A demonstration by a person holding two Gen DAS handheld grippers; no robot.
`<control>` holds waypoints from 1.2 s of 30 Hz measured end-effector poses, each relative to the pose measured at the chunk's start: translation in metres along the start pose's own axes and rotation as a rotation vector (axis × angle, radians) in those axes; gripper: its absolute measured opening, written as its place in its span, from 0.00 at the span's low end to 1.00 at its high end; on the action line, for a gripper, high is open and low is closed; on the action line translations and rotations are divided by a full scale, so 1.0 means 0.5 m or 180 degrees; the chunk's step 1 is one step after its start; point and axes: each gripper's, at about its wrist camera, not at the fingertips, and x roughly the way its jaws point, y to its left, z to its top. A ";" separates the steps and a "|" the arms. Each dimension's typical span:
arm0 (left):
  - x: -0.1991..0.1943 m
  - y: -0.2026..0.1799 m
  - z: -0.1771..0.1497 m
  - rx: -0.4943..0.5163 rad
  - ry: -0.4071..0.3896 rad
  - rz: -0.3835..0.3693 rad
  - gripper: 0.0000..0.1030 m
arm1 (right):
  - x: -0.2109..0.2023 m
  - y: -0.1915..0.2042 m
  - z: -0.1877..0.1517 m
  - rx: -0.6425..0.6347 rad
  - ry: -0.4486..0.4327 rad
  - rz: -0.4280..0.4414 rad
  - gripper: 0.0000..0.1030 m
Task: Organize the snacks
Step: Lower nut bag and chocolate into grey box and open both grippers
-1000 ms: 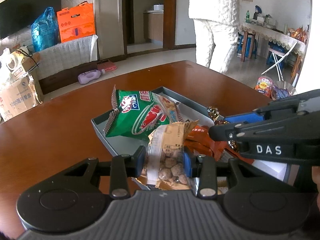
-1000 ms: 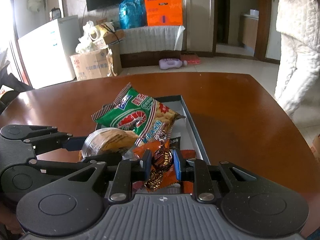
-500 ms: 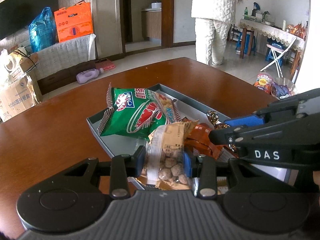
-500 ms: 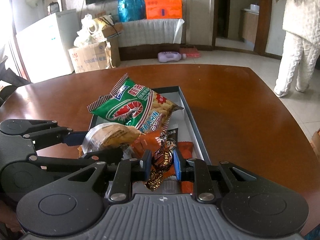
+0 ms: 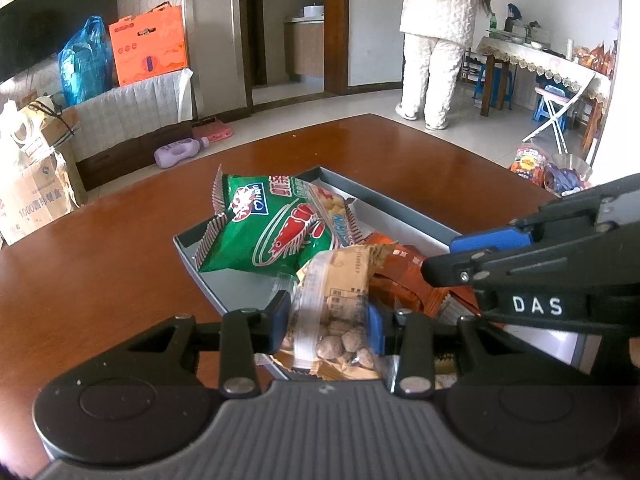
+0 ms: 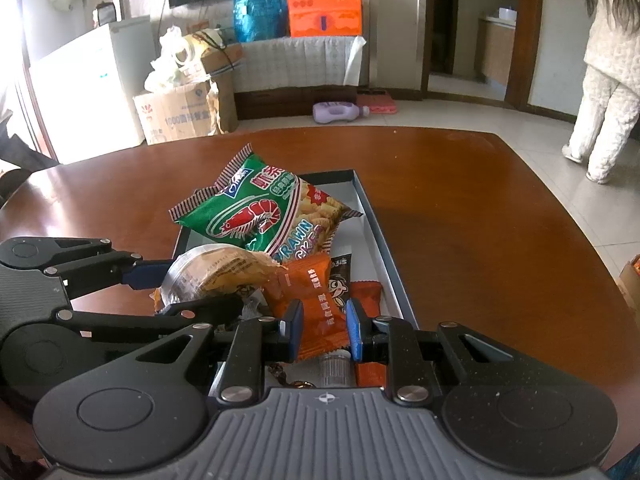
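Observation:
A grey tray (image 5: 400, 208) on the brown table holds a green prawn-cracker bag (image 5: 276, 232) at its far end and several orange packets nearer me. My left gripper (image 5: 326, 324) is shut on a tan, partly clear packet of round nuts (image 5: 336, 300), held just above the tray's near end. In the right wrist view my right gripper (image 6: 324, 332) is shut on an orange snack packet (image 6: 316, 300) over the tray (image 6: 380, 240). A brown-gold candy (image 6: 288, 376) shows low beneath its fingers. The two grippers stand side by side, the right gripper (image 5: 444, 256) close to the nut packet.
The brown table (image 5: 100, 260) is round-edged, with its rim (image 6: 560, 220) near on the right. A person in white (image 5: 436, 40) stands on the tiled floor beyond it. A purple bottle (image 6: 340, 112), a cardboard box (image 6: 176, 116) and orange and blue bags sit by the far wall.
The brown-gold candy that stood between my right fingers is gone from there; an orange packet is between them now. The person has walked farther away. The left gripper keeps its packet.

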 end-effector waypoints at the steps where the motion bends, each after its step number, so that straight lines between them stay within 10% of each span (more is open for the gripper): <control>1: -0.001 0.000 0.000 -0.0001 0.0000 -0.0001 0.36 | -0.001 -0.001 0.000 0.0007 -0.0006 -0.0001 0.24; 13: -0.001 -0.001 0.002 0.0030 0.0002 -0.0009 0.37 | -0.005 -0.002 0.002 0.0048 -0.0047 -0.0002 0.24; 29: -0.031 0.004 0.010 0.0022 -0.0169 -0.0001 0.71 | -0.017 -0.009 0.008 0.0157 -0.0124 -0.0001 0.25; 36: -0.044 0.007 0.014 0.0008 -0.0184 0.0042 0.74 | -0.023 -0.011 0.011 0.0218 -0.0176 -0.0008 0.49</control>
